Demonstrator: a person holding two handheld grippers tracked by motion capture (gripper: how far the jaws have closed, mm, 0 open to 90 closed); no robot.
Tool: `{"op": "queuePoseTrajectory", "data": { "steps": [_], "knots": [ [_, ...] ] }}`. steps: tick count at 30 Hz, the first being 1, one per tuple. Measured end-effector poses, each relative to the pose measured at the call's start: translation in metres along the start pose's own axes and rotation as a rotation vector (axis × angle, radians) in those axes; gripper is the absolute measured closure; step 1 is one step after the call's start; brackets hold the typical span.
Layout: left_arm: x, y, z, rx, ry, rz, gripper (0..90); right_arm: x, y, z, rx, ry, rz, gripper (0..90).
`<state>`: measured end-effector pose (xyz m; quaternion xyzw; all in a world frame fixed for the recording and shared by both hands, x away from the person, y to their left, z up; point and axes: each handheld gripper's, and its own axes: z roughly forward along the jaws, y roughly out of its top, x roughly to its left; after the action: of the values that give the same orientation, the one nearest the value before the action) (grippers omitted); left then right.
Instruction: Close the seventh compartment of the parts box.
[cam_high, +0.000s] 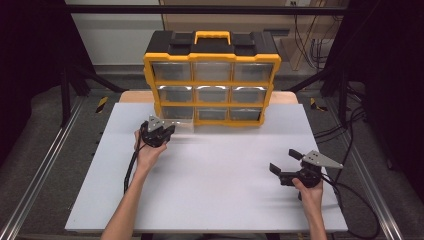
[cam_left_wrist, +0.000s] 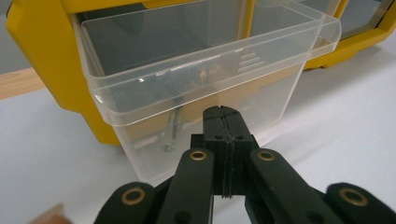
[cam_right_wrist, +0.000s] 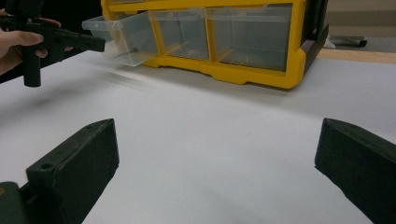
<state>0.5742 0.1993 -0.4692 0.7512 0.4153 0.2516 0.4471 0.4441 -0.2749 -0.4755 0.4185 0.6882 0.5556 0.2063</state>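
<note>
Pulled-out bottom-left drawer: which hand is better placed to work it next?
Left, probably. The left gripper, jaws shut, sits right at the front of the clear drawer, which holds a screw. The right gripper is open, over bare white tabletop, well away from the yellow organizer.

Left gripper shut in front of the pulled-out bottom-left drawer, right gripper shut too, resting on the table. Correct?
Not quite. The right gripper is open: the right gripper view shows its jaws standing wide apart over the bare table. The rest holds: the left gripper is shut in front of the pulled-out bottom-left drawer.
</note>
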Motion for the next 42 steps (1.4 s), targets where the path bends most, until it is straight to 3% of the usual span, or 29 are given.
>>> {"op": "queuePoseTrajectory", "data": {
  "steps": [27,42],
  "knots": [
    [0.005,0.006,0.009,0.021,0.015,0.008,89.3,0.0,0.0,0.0,0.003,0.002,-0.001,0.4],
    [0.008,0.008,0.014,0.019,0.015,-0.009,89.3,0.0,0.0,0.0,0.004,0.002,-0.001,0.4]
  ]
}}
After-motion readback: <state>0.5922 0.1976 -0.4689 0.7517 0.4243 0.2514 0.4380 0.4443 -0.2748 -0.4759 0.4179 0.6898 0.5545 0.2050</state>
